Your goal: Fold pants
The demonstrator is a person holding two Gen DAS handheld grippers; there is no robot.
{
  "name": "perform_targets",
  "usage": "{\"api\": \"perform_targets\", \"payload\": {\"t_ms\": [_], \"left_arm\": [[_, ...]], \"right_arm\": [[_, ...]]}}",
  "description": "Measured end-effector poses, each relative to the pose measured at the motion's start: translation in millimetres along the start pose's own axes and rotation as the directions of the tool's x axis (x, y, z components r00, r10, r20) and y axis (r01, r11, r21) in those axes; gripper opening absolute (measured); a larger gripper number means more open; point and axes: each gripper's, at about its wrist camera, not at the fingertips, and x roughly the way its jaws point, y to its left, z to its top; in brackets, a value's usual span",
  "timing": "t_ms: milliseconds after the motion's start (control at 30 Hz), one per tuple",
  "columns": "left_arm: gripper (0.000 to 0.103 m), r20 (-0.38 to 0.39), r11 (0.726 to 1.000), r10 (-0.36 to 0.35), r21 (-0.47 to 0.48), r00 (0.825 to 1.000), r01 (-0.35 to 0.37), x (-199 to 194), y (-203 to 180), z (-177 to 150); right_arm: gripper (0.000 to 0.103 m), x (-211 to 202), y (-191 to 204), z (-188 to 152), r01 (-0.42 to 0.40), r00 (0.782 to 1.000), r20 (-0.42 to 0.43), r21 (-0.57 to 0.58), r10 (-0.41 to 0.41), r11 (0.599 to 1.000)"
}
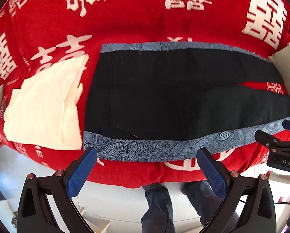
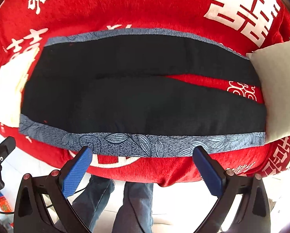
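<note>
Black pants (image 1: 174, 95) with blue leaf-patterned side stripes lie flat and spread out on a red blanket (image 1: 125, 25), waist to the left, legs running right with a red gap between them. In the right wrist view the same pants (image 2: 135, 101) fill the middle. My left gripper (image 1: 146, 155) hovers open just before the near blue stripe (image 1: 145, 149), holding nothing. My right gripper (image 2: 143, 153) is open too, at the near stripe (image 2: 145, 143), empty. The right gripper's body (image 1: 280, 149) shows at the right edge of the left wrist view.
A folded cream cloth (image 1: 46, 104) lies left of the waist, touching it. A grey-white pillow (image 2: 280, 89) sits at the leg ends on the right. The red blanket (image 2: 125, 9) carries white characters. Below the bed edge stand a person's legs in jeans (image 2: 125, 203) on a white floor.
</note>
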Motion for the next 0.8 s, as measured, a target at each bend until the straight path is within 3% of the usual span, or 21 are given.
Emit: {"api": "perform_targets", "payload": {"t_ms": [133, 200, 267, 333, 367, 433, 600, 800], "left_arm": [[0.103, 0.008, 0.999, -0.035, -0.032, 0.999, 0.035, 19.8, 16.6, -4.9], [0.103, 0.017, 0.993, -0.079, -0.087, 0.997, 0.08, 31.7, 32.4, -9.2], [0.103, 0.018, 0.978, -0.136, -0.156, 0.99, 0.137, 45.4, 50.3, -16.1], [0.103, 0.014, 0.957, -0.188, -0.224, 0.982, 0.187, 61.0, 68.0, -24.2], [0.103, 0.014, 0.945, -0.214, -0.252, 0.977, 0.211, 68.2, 75.2, -28.8], [0.103, 0.021, 0.92, -0.262, -0.295, 0.965, 0.257, 82.6, 88.9, -38.7], [0.103, 0.036, 0.875, -0.357, -0.337, 0.933, 0.348, 106.5, 109.2, -59.5], [0.103, 0.015, 0.813, -0.469, -0.384, 0.883, 0.438, 130.1, 121.3, -76.0]], "right_arm": [[0.103, 14.2, 5.7, -6.0, -0.075, 0.997, 0.026, 0.052, 0.074, 0.996], [0.103, 20.5, 5.7, -12.5, -0.211, 0.977, 0.057, 0.104, 0.206, 0.972], [0.102, 34.5, 5.1, -22.3, -0.403, 0.915, 0.067, 0.181, 0.398, 0.897], [0.1, 55.0, 9.0, -32.2, -0.554, 0.827, 0.057, 0.253, 0.559, 0.793], [0.099, 68.3, 14.0, -38.3, -0.615, 0.775, 0.052, 0.29, 0.63, 0.733], [0.085, 89.1, 27.0, -47.6, -0.668, 0.718, 0.041, 0.324, 0.695, 0.67], [0.076, 138.9, 65.6, -60.5, -0.722, 0.648, 0.008, 0.326, 0.762, 0.61], [0.076, 169.9, 82.0, -53.6, -0.781, 0.571, 0.078, 0.357, 0.817, 0.512]]}}
